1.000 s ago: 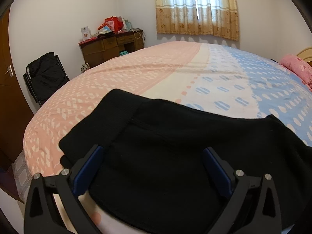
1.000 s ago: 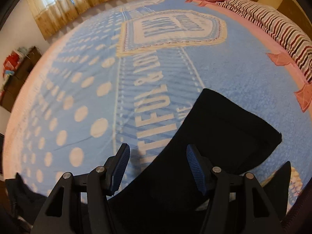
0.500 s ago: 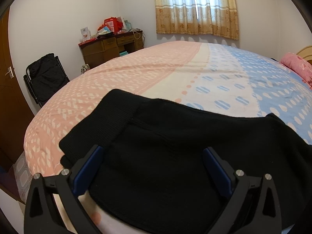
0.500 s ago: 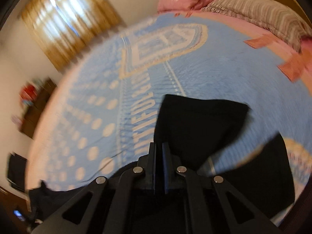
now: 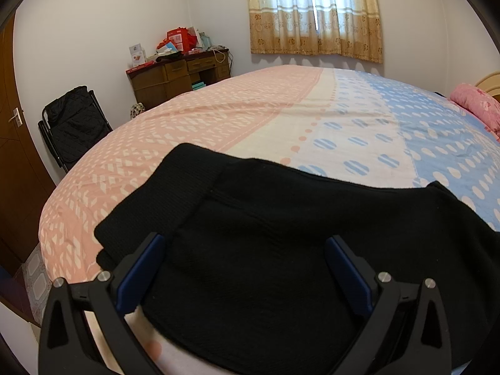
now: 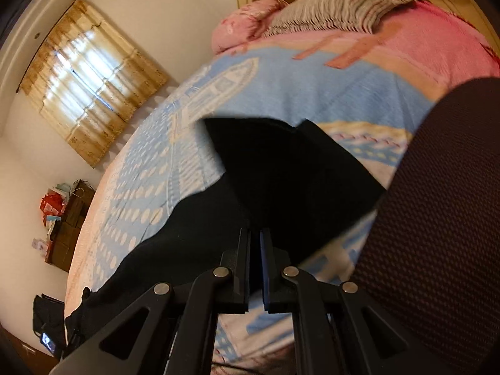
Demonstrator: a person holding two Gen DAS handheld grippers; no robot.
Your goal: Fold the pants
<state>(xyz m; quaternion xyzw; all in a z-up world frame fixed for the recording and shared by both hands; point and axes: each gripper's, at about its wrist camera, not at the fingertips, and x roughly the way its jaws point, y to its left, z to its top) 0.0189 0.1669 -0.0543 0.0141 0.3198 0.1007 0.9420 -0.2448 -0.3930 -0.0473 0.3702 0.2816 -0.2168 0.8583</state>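
The right view was motion-blurred, so the bed's [image 6: 312, 93] lettering could not be read, and a dark textured mass hid its right edge. The right gripper [image 6: 255, 243], tilted downward, pinched the black pants [image 6: 281, 172], a leg doubled back over itself. The left gripper [image 5: 243, 259] stood spread over the waistband at the bed's near edge, gripping nothing.
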